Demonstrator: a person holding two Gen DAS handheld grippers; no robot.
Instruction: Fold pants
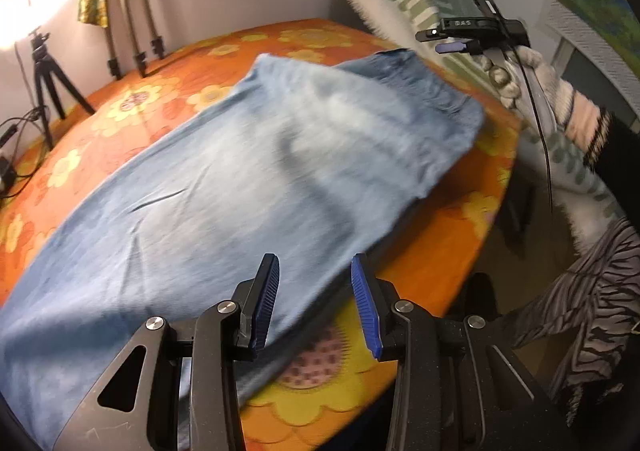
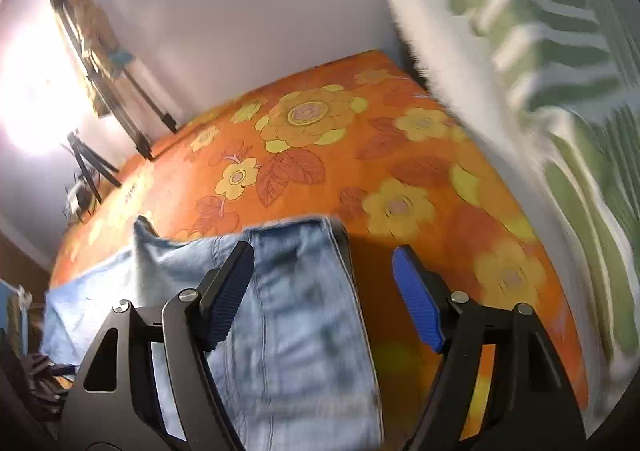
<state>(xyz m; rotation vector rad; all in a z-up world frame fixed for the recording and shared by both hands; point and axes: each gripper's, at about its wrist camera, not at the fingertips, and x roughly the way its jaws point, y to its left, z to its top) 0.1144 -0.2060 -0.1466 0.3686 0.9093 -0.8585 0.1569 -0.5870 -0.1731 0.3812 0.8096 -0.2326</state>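
pants: we see light-blue faded denim pants [image 1: 248,171] lying flat on the round worktop w/ orange floral cloth [image 1: 436,271]; one doubled slab, long axis running from near-left to far-right in left wrist view. Which end is waistband vs hems we can't tell for sure; blur.
far end: in right wrist view a stitched seam and a squared edge [image 2: 296,227] sit just ahead of the gripper, w/ a slight lifted corner on its left.
left gripper: left gripper [image 1: 316,303] w/ blue ribbed pads, jaws apart at medium width, nothing between them; it hovers over the near long edge of the denim.
right gripper: right gripper [image 2: 324,291] jaws spread wide, empty; left pad over the cloth, right pad over bare orange cover. In left wrist view it sits beyond the far end, held by a gloved hand [image 1: 540,79].
handling: we judge denim soft but weighty, thick where doubled; drapes, won't slip much on pads; not fragile.
where to grab: we'd pinch both layers at end corners, approx. at the seams, so layers don't split.
risk: grabbing top layer only; cover cloth caught w/ it.
surroundings: green-and-white patterned blanket [image 2: 560,71] at right, tripods [image 1: 44,79] by wall.
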